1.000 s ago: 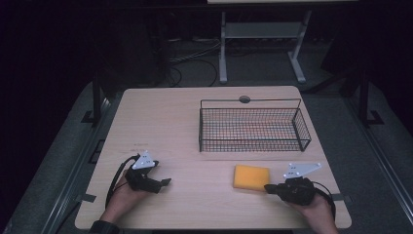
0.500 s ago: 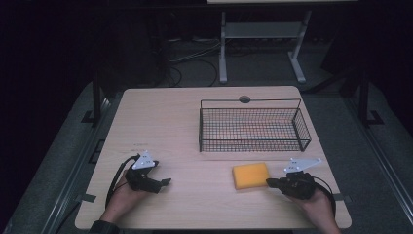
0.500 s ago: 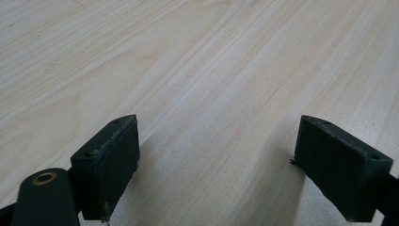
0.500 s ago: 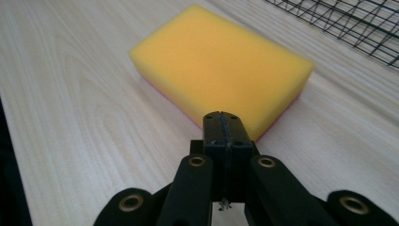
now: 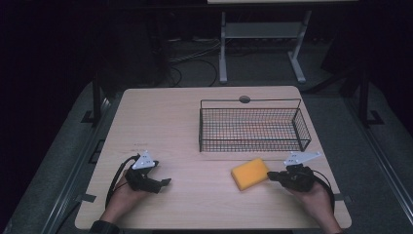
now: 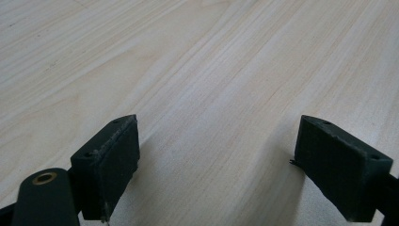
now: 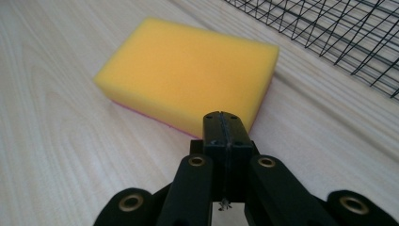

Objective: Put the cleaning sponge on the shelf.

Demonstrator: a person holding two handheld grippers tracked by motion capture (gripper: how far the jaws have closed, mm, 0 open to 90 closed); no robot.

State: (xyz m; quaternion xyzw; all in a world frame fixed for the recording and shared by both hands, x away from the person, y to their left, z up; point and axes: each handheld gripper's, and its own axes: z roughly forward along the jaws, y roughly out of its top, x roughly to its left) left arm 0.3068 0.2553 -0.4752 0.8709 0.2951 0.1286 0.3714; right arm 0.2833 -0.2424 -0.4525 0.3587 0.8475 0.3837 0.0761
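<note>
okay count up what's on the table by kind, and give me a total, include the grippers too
Yellow sponge: 1
Black wire basket: 1
Hand-held grippers: 2, the left hand-held gripper and the right hand-held gripper
Total: 4

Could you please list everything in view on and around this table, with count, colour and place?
sponge: one, yellow with a pink underside, on the table near its front edge, just in front of the right tool's tips
basket: one, black wire, nothing in it, on the table's far right half, behind the sponge
table: one, light wood, centre of the scene
metal stand: one, pale grey, on the floor beyond the table
cables: several, dark, on the floor behind the table
left tool: one, black, jaws open over bare table, front left
right tool: one, black, jaws shut, tips at the sponge
</note>
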